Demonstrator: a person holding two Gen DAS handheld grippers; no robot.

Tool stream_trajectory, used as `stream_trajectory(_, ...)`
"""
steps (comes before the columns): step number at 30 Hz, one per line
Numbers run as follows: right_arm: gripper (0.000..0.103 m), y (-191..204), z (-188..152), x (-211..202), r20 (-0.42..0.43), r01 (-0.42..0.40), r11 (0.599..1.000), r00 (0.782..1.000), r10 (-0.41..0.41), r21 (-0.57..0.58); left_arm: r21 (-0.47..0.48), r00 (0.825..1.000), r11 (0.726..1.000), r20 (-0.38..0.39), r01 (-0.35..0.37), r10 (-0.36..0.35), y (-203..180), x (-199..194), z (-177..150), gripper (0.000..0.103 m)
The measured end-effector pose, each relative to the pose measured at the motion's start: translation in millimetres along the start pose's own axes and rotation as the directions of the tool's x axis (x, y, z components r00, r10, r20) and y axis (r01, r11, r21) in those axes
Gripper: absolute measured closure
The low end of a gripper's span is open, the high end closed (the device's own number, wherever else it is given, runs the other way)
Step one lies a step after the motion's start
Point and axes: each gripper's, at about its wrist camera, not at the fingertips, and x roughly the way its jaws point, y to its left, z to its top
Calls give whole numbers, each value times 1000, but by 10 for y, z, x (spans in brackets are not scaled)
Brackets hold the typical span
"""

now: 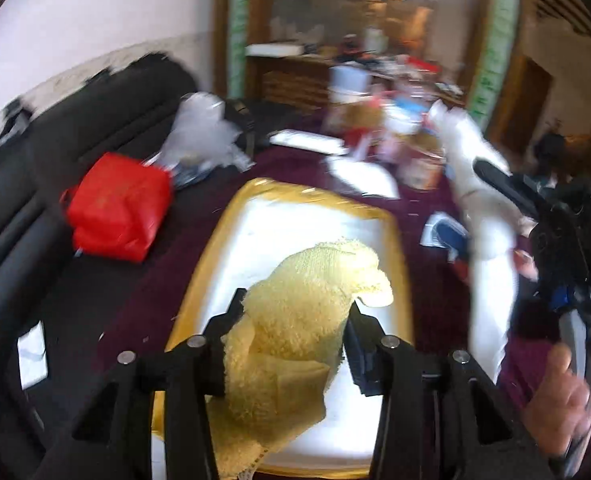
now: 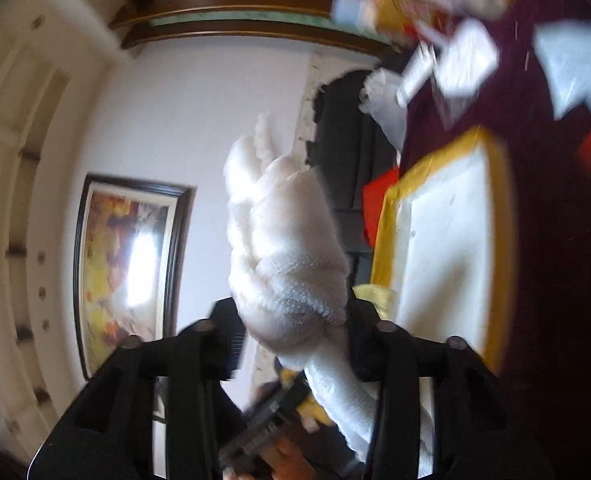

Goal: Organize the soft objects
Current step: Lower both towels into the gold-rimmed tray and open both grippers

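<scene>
Over the gold-rimmed white rectangular tray (image 1: 379, 216) on the dark maroon tablecloth (image 1: 163, 280), the left gripper (image 1: 295, 312) has a fluffy pale-yellow terry cloth (image 1: 295, 320) bunched between its fingers, jaws about half apart; the cloth fills the gap and drapes down over the tray, but whether the pads actually press it cannot be told. Off to the right side, the right gripper (image 2: 291, 316) carries a white plush terry cloth (image 2: 283, 248), a thick wad sitting between half-spread jaws with a long tail hanging below; in the left wrist view that white cloth (image 1: 483, 216) trails beside the tray, not on it. Grip firmness there is also unclear under the blur. Both cloths look light, limp and very compressible, likely non-slip from the looped pile, nothing fragile. They sag wherever unsupported, so a pinch at one edge would let the rest swing and drag. Best hold is probably a bunched fold near the middle, or a corner if the cloth has to be spread flat. Loose tails could snag the tray rim or sweep the clutter behind. A red bag (image 1: 119, 208) and a black sofa (image 1: 35, 184) sit left of the tray, well clear.
</scene>
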Motion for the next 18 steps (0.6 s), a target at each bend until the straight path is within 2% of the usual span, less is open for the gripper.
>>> stream_trajectory(1, 27, -46, -38, 140, -20, 31, 999, 999, -31, 14, -10, 1000, 1000, -5, -16, 16, 29, 19, -6, 53)
stream_trajectory(2, 23, -86, -78, 256, -27, 93, 996, 995, -92, 11, -17, 1000, 1000, -9, -23, 23, 54, 59, -14, 50)
stream_trajectory(4, 23, -147, -143, 347, -11, 226, 974, 974, -227, -29, -23, 999, 999, -16, -29, 28, 100, 62, -69, 45)
stream_trajectory(5, 23, -172, -171, 308, -11, 249, 967, 968, -249, -46, -27, 999, 999, -8, -37, 37, 116, 74, -88, 41)
stream_trajectory(8, 22, -162, -156, 34, 17, 228, 971, 974, -227, -67, -49, 993, 995, 72, -92, 95, 164, 61, -76, 31)
stream_trajectory(10, 22, -125, -86, -218, 2, 126, 990, 992, -126, -60, -48, 990, 994, 104, -93, 98, 115, 29, -72, 31)
stream_trajectory(12, 23, -52, -58, -405, -8, 77, 994, 997, -78, -72, -35, 990, 997, 119, -76, 79, 77, 15, -64, 31)
stream_trajectory(15, 22, 149, -130, -672, 31, 141, 974, 990, -138, -179, -13, 991, 999, 126, -49, 50, -10, -43, -71, 31)
stream_trajectory(18, 22, 204, -154, -1225, 138, 260, 933, 963, -231, -248, 2, 989, 999, 140, -43, 43, -79, -85, -101, 30)
